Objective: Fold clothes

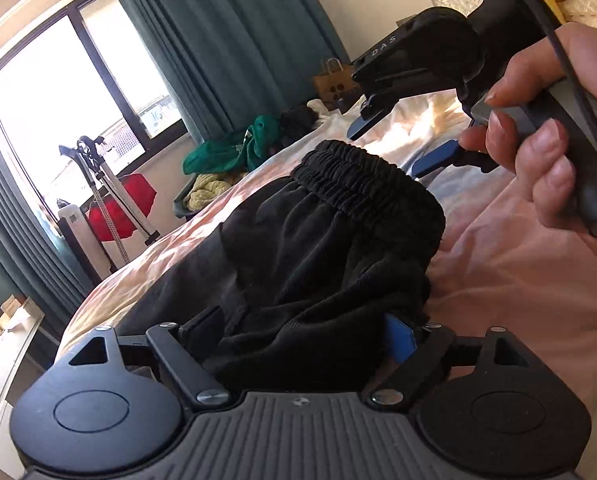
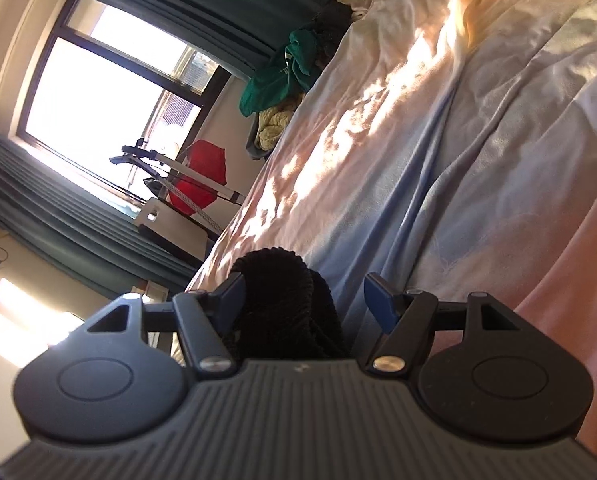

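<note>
A black pair of shorts (image 1: 310, 248) with an elastic waistband (image 1: 362, 176) lies on the bed. My left gripper (image 1: 298, 344) sits over the near end of the shorts; cloth fills the gap between its fingers, one blue pad (image 1: 400, 344) shows, and the grip is hidden. My right gripper (image 1: 402, 144) is open at the waistband's far edge, blue pads spread apart. In the right wrist view the right gripper (image 2: 306, 300) is open with the bunched waistband (image 2: 282, 296) between its fingers, against the left pad (image 2: 234, 292).
The bed has a rumpled pink and pale blue cover (image 2: 438, 152). A pile of green and yellow clothes (image 1: 226, 152) lies by the bed's far side. A garment steamer stand (image 1: 110, 196) and a red item stand by the window. A paper bag (image 1: 332, 84) stands at the back.
</note>
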Motion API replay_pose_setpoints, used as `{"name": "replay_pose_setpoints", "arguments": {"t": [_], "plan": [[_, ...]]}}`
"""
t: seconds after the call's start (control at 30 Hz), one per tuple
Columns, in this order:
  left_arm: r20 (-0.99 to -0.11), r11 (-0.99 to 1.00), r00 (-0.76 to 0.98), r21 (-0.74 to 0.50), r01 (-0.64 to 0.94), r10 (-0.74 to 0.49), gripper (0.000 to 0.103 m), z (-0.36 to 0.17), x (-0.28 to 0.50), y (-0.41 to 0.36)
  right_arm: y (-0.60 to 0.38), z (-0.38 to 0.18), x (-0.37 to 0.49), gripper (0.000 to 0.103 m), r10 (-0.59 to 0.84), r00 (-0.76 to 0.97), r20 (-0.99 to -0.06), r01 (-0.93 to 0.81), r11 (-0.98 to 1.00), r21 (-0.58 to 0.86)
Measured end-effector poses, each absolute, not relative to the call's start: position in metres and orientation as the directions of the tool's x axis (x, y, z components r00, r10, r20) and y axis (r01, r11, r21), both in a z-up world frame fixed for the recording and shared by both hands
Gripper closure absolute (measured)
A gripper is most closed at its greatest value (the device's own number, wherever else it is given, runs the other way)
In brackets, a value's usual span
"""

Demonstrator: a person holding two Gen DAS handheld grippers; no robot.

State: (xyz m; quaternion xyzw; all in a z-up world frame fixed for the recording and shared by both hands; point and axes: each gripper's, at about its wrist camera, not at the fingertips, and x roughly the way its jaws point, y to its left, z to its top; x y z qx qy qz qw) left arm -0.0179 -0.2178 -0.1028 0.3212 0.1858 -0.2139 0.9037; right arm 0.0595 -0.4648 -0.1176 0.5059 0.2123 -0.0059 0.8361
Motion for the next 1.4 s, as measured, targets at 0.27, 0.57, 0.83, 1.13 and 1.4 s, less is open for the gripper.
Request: {"name": "replay_pose_setpoints", "arguments": {"t": [0.27,0.57,0.83,1.13,1.4], "plan": [[-0.429,0.735,0.897,0.572,0.365,-0.111,0.015,-0.098,-0.026,-0.131,-0.468,-0.130,0.083,0.034,0.283,0.824,-0.491,0.307,0.505,0.807],[-0.441,0.854,0.897,0.467,0.228,0.001,0.021,-0.089,-0.017,-0.085,-0.456,-0.145,0.144,0.050,0.478,0.769,-0.424,0.168,0.489,0.856],[-0.455,0.891,0.889,0.383,0.242,-0.046,0.047,-0.084,-0.012,-0.068,-0.435,-0.135,0.176,0.078,0.505,0.757,-0.415,0.068,0.571,0.818],[-0.403,0.868,0.911,0.420,0.264,-0.082,0.061,-0.089,-0.016,-0.084,-0.453,-0.141,0.184,0.085,0.461,0.801,-0.382,0.093,0.534,0.840],[-0.507,0.842,0.858,0.423,0.335,-0.087,0.060,-0.107,-0.003,-0.094,-0.478,-0.167,0.188,0.085,0.444,0.819,-0.364,0.152,0.443,0.883]]}}
